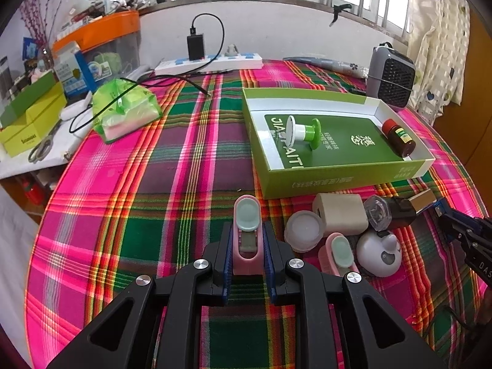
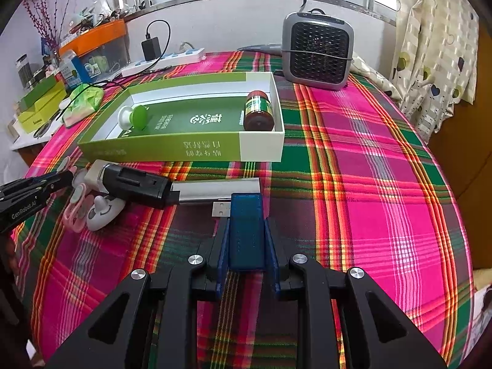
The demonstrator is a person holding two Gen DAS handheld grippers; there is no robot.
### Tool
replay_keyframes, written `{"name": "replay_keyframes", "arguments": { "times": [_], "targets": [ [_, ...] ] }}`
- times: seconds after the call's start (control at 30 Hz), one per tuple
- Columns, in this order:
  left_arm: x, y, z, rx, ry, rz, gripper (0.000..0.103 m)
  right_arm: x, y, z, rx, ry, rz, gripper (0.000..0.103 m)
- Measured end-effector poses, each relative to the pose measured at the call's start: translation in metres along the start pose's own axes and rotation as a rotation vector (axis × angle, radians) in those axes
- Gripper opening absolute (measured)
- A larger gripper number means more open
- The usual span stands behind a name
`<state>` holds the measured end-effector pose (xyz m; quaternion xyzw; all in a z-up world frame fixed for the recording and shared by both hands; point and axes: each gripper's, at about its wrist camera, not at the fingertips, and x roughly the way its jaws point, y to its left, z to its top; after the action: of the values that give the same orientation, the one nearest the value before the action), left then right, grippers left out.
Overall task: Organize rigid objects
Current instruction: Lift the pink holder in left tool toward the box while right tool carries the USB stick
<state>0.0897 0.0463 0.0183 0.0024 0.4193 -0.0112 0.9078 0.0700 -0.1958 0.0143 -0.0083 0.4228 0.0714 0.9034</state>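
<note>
Left wrist view: my left gripper [image 1: 247, 243] is clamped on a pink clip [image 1: 247, 233] with a pale mint pad, its tip pointing to 12 o'clock over the plaid cloth [image 1: 123, 215] that covers the bench. At about 1 o'clock from the gripper lies the green box [image 1: 338, 178], open, with a green and white stopper [image 1: 303, 130] lying on its side at its left part and a brown bottle [image 1: 399, 138] with a red cap at its right end. Just below the box's near wall, at 2 to 3 o'clock from my fingers, things huddle close together: a round white lid [image 1: 303, 230], a beige charger block [image 1: 341, 213], a black device with a clear faceted end [image 1: 389, 212], a second pink clip [image 1: 336, 253] and a white round toy [image 1: 379, 253]. My right gripper [image 1: 461, 230] shows at the 3 o'clock edge

Right wrist view: my right gripper [image 2: 247, 243] is clamped on a blue USB stick [image 2: 246, 233], whose metal plug [image 2: 221, 209] sticks out towards 11 o'clock. The green box [image 2: 153, 150] lies at 11 o'clock, the brown bottle [image 2: 258, 110] at its right end, the stopper [image 2: 133, 118] at its left. A grey heater [image 2: 318, 50] stands at 1 o'clock behind the box. The black device [image 2: 138, 183] lies at 10 o'clock, the white toy [image 2: 101, 212] just beside it, and my left gripper [image 2: 66, 178] comes in from 9 o'clock
</note>
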Motion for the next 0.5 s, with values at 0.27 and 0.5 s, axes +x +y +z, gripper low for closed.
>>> {"name": "replay_keyframes", "arguments": {
  "times": [0.27,0.5],
  "targets": [
    [-0.010,-0.005,0.001,0.005,-0.020,-0.005,0.017,-0.006,-0.004,0.004,-0.001,-0.018,-0.001,0.023],
    [-0.017,-0.009,0.006,0.016,-0.038,-0.009,0.017,-0.011,-0.002,0.008,-0.011,-0.036,0.004,0.023]
  ]
}}
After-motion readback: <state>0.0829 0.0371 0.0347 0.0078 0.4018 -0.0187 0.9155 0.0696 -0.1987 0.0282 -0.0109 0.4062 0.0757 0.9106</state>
